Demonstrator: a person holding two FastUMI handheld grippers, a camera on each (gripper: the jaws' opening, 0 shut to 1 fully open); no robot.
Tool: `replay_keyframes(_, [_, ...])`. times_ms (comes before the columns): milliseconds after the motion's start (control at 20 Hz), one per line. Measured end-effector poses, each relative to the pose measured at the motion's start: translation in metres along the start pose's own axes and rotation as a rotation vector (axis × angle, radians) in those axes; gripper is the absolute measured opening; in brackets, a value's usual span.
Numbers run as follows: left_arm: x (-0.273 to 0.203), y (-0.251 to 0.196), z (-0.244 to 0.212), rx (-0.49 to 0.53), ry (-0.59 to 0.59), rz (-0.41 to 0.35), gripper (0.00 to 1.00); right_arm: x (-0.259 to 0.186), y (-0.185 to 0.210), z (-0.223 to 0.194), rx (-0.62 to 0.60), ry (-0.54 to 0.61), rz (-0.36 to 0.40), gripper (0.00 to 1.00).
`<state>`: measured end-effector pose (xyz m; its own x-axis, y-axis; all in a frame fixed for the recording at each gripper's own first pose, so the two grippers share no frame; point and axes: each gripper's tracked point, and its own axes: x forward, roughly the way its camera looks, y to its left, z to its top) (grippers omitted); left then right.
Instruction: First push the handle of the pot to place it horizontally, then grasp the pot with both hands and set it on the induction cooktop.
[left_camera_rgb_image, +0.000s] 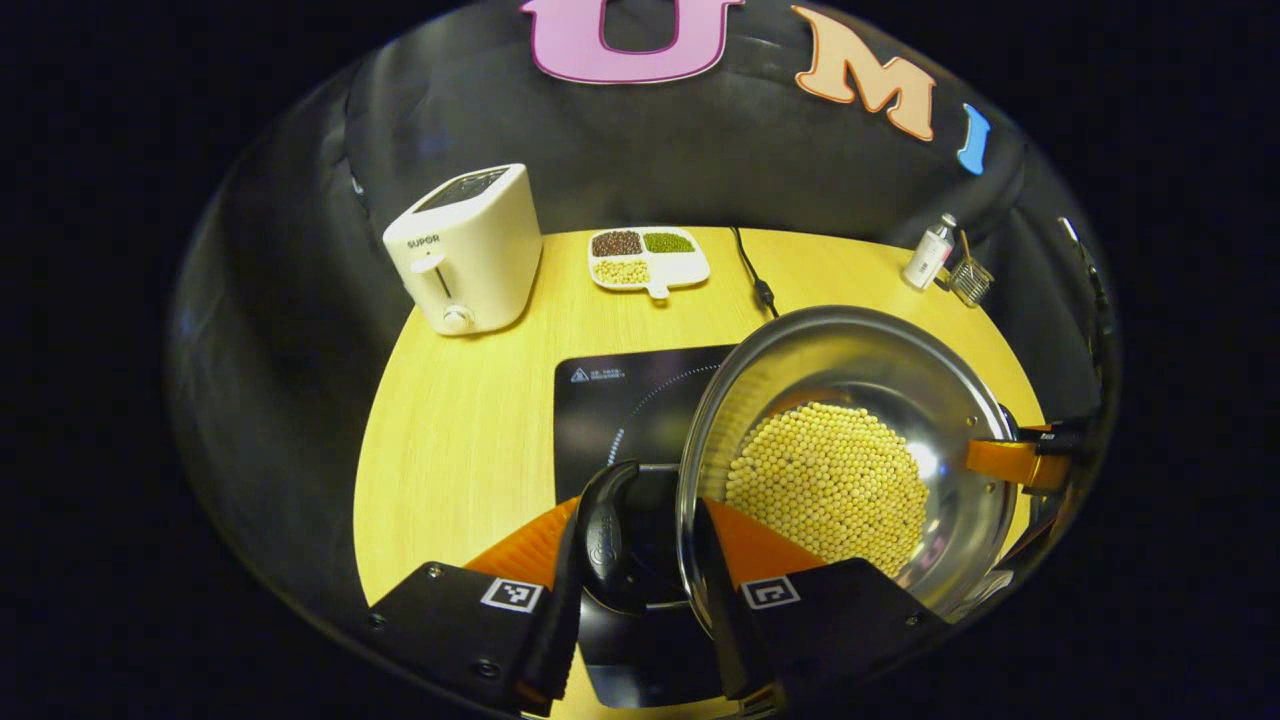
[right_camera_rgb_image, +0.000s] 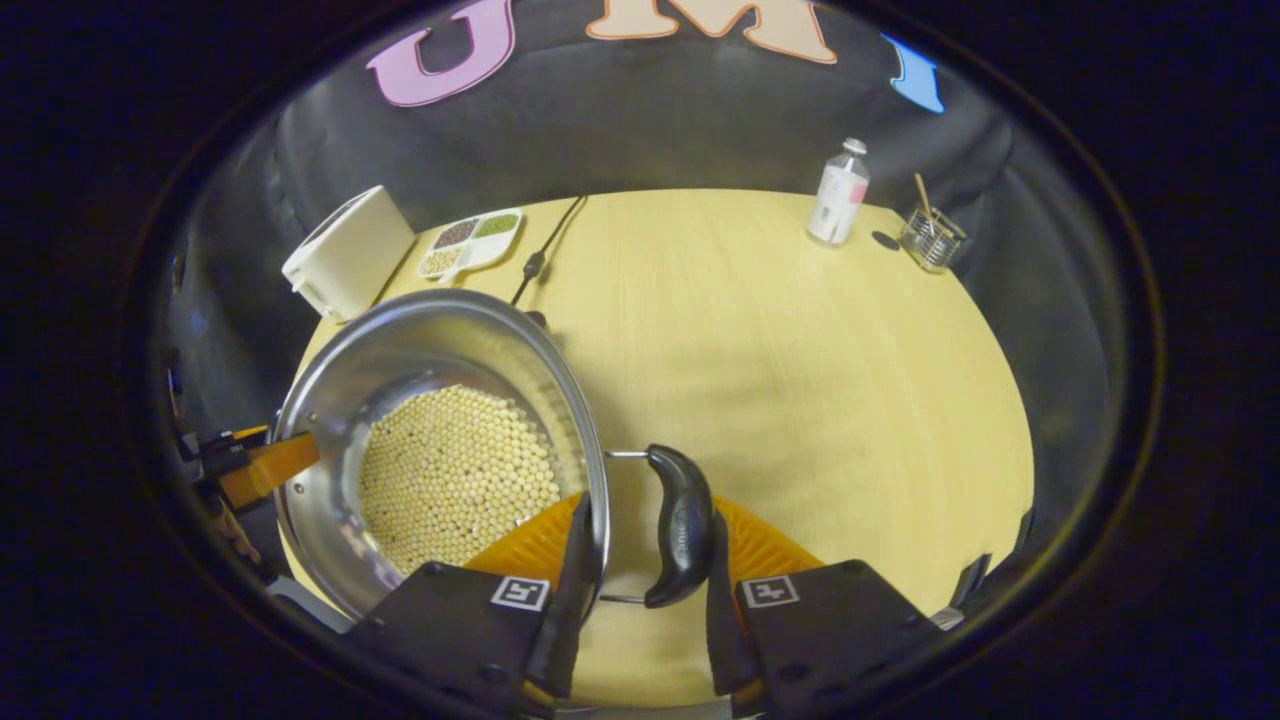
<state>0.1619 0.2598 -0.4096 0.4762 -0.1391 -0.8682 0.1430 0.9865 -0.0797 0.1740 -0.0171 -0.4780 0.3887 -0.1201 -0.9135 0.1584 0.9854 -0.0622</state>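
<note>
With each gripper (left_camera_rgb_image: 635, 600) (right_camera_rgb_image: 640, 590) clamped on a side handle (left_camera_rgb_image: 607, 535) (right_camera_rgb_image: 680, 525), the bean-filled steel pot (left_camera_rgb_image: 850, 450) over the cooktop (left_camera_rgb_image: 625, 400) looks heavy, rigid, and needs level carrying.

From the left gripper view, the pot (left_camera_rgb_image: 850, 450) sits at center-right over the induction cooktop (left_camera_rgb_image: 630, 400). The toaster (left_camera_rgb_image: 465, 250) stands at eleven o'clock, the divided dish (left_camera_rgb_image: 648, 258) at twelve, the bottle (left_camera_rgb_image: 930, 252) at one.

The left gripper (left_camera_rgb_image: 635, 600) and the right gripper (right_camera_rgb_image: 640, 600) each carry two black blocks with small screws and a square black-and-white marker.
</note>
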Motion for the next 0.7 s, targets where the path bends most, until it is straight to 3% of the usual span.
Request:
replay_keyframes(150, [0.005, 0.008, 0.007, 0.009, -0.002, -0.013, 0.56, -0.003, 0.0, 0.0, 0.011, 0.016, -0.014, 0.55])
replay_keyframes(200, [0.006, 0.01, 0.009, 0.023, -0.012, -0.012, 0.58, -0.004, 0.001, 0.0, 0.017, 0.016, -0.017, 0.51])
replay_keyframes(250, [0.008, 0.014, 0.011, 0.025, -0.012, -0.011, 0.58, -0.004, 0.004, 0.002, 0.014, 0.016, -0.02, 0.55])
replay_keyframes(350, [0.012, 0.022, 0.015, 0.023, -0.013, -0.005, 0.57, -0.003, 0.006, 0.002, 0.003, 0.016, -0.018, 0.51])
replay_keyframes(600, [0.014, 0.038, 0.019, 0.03, -0.01, 0.02, 0.56, -0.002, 0.012, 0.005, -0.009, 0.024, -0.009, 0.51])
replay_keyframes(650, [0.016, 0.04, 0.021, 0.035, -0.011, 0.027, 0.57, -0.001, 0.014, 0.008, -0.012, 0.022, -0.007, 0.55])
replay_keyframes(700, [0.017, 0.041, 0.021, 0.038, -0.015, 0.031, 0.57, 0.0, 0.014, 0.008, -0.02, 0.015, -0.004, 0.51])
